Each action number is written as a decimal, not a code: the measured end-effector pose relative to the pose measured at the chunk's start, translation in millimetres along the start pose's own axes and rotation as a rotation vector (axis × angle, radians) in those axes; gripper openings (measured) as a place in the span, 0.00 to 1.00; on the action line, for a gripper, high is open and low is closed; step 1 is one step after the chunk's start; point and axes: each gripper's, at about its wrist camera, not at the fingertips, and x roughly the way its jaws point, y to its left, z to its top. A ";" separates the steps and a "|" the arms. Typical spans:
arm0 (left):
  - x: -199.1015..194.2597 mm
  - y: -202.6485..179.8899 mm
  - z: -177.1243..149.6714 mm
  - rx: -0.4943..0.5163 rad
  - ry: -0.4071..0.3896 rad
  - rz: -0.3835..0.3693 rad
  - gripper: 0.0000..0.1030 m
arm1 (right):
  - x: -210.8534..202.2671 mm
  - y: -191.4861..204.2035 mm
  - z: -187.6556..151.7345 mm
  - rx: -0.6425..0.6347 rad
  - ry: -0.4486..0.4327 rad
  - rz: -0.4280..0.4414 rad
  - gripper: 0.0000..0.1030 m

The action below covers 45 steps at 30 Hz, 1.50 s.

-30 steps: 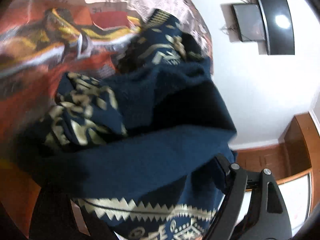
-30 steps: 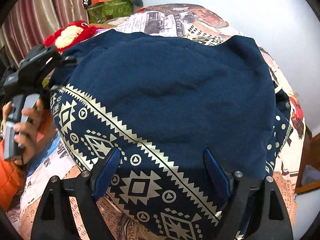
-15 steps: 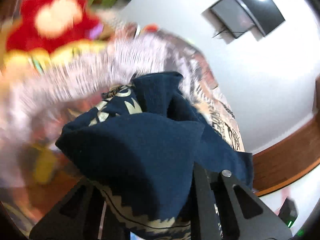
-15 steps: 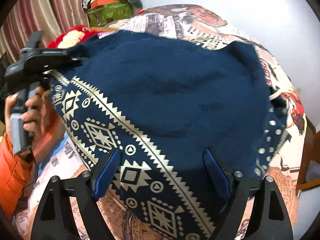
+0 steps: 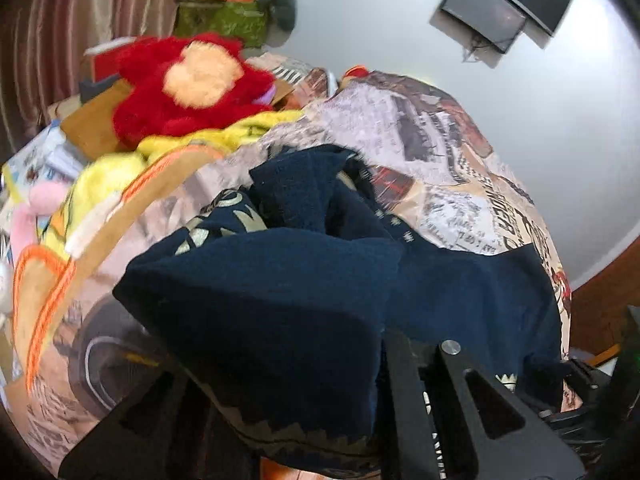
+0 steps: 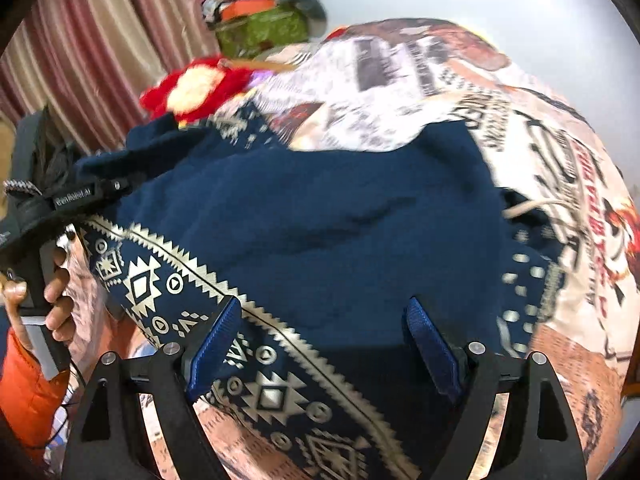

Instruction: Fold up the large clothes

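A large navy garment with a cream geometric border lies spread on the printed bedspread. My left gripper is shut on a bunched fold of the same garment, which hides the fingertips. In the right wrist view the left gripper holds the garment's left edge, raised above the bed. My right gripper is open, its blue-padded fingers spread just over the garment's patterned hem.
A red plush toy and yellow fabric lie at the bed's far left. A green box with clutter stands by the striped curtain. A screen hangs on the white wall. Wooden furniture is at the right.
My left gripper has carried its fold of the garment over and toward the bed's far side. The garment's far edge now lies lower, baring more bedspread. My right gripper stays open over the hem.
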 end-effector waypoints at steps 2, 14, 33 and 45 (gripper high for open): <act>-5.4 -10.7 4.2 0.036 -0.017 -0.008 0.12 | 14.9 2.6 -1.9 -0.001 0.043 -0.005 0.82; -18.1 -84.7 27.4 0.276 -0.129 -0.043 0.11 | 28.9 4.8 -14.8 -0.047 0.070 -0.030 0.82; -47.8 -258.0 -87.8 0.907 -0.070 -0.277 0.11 | -118.7 -125.3 -86.3 0.288 -0.052 -0.097 0.77; -33.5 -257.6 -123.5 0.887 0.165 -0.319 0.14 | -181.4 -126.9 -112.8 0.318 -0.154 -0.109 0.77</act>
